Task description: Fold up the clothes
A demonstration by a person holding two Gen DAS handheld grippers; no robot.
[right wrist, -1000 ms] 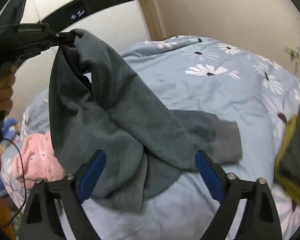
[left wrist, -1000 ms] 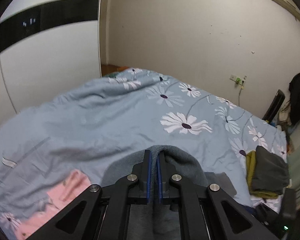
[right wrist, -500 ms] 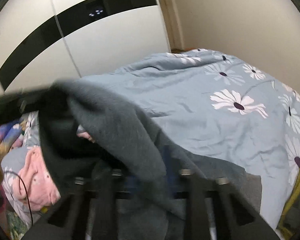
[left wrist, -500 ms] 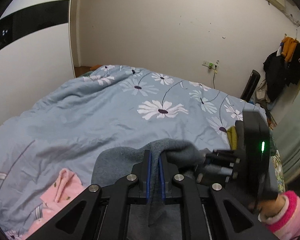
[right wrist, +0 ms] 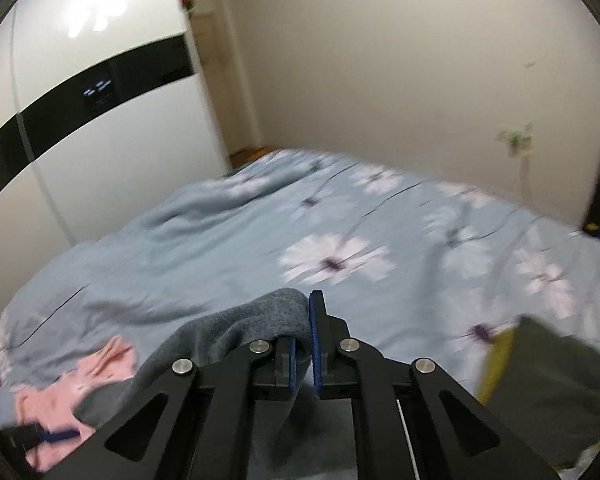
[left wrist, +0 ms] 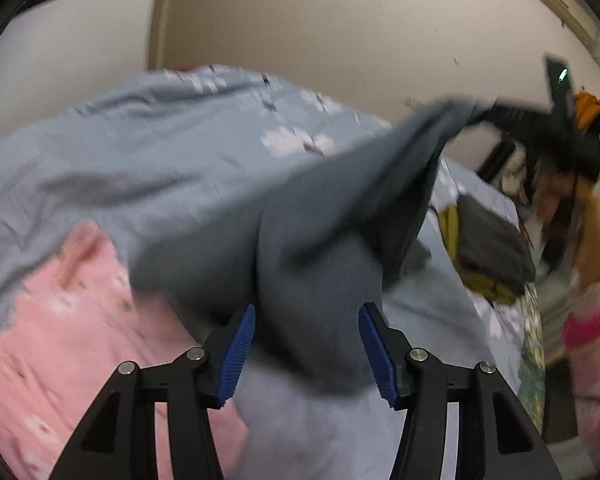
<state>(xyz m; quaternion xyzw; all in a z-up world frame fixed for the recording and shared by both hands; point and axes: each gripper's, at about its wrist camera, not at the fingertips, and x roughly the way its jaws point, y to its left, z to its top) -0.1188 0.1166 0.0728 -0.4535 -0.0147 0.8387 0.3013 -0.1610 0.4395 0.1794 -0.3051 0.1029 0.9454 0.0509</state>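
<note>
A grey garment (left wrist: 320,240) hangs stretched above the bed. Its upper end is pinched in my right gripper (left wrist: 480,112) at the top right of the left wrist view. In the right wrist view that gripper (right wrist: 302,344) is shut, and the grey garment (right wrist: 236,332) is draped over its left finger. My left gripper (left wrist: 306,312) is low over the bed and its jaws are opening. The garment's lower bulge hangs between its blue pads (left wrist: 240,352), which do not press on it.
A pale blue flowered duvet (right wrist: 340,220) covers the bed. A pink garment (left wrist: 60,320) lies at its near left. A folded dark grey and olive stack (left wrist: 488,244) sits at the right edge. A hand in a pink sleeve (left wrist: 592,308) and a white wardrobe (right wrist: 80,100) are also in view.
My left gripper was shut on the grey garment; it has let go, opened and sunk toward the bed. My right gripper closed on the garment and lifted it up to the right.
</note>
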